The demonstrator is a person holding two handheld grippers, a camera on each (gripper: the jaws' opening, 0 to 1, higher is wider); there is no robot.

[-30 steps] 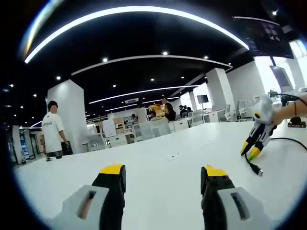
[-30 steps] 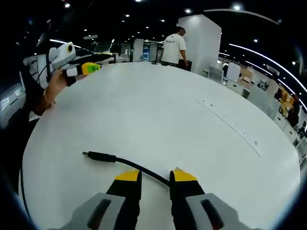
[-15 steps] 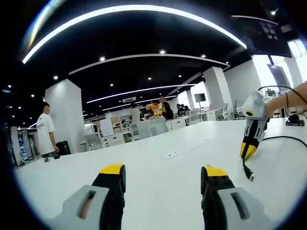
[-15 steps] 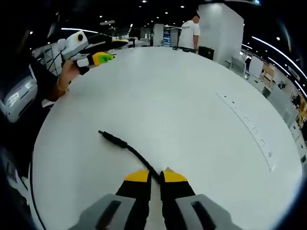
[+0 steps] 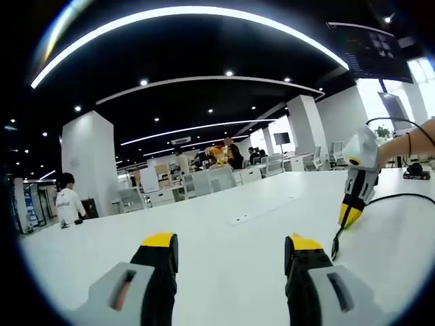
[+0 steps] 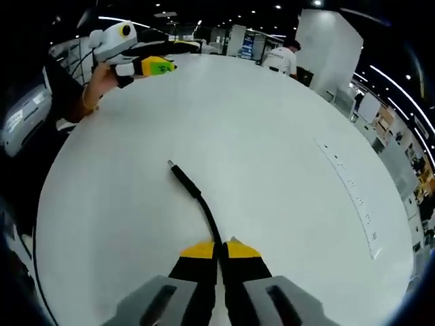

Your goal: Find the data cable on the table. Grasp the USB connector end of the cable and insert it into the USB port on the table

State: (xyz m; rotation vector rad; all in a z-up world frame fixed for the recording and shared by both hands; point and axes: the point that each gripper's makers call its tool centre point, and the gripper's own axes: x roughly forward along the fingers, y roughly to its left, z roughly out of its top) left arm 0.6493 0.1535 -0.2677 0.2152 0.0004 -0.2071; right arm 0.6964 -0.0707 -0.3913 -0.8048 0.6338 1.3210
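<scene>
Cable [image 6: 206, 209] was clamped in the closed right gripper [image 6: 219, 246] well behind its USB connector [image 6: 178, 173], over the table [image 6: 272, 136], left gripper [image 5: 232, 241] spread and empty, so that loose plug might swing wide of the USB port [image 5: 239, 219].

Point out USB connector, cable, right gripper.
USB connector [image 6: 178, 172]: right gripper view, plug body.
cable [image 6: 209, 214]: right gripper view, sheath mid-run.
right gripper [image 6: 219, 246]: right gripper view, between its fingertips.

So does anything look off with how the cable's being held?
Slightly: the right tool is shut on the cable well behind the USB connector, which sticks out free ahead of the jaws. Nothing looks damaged or spilled.
</scene>
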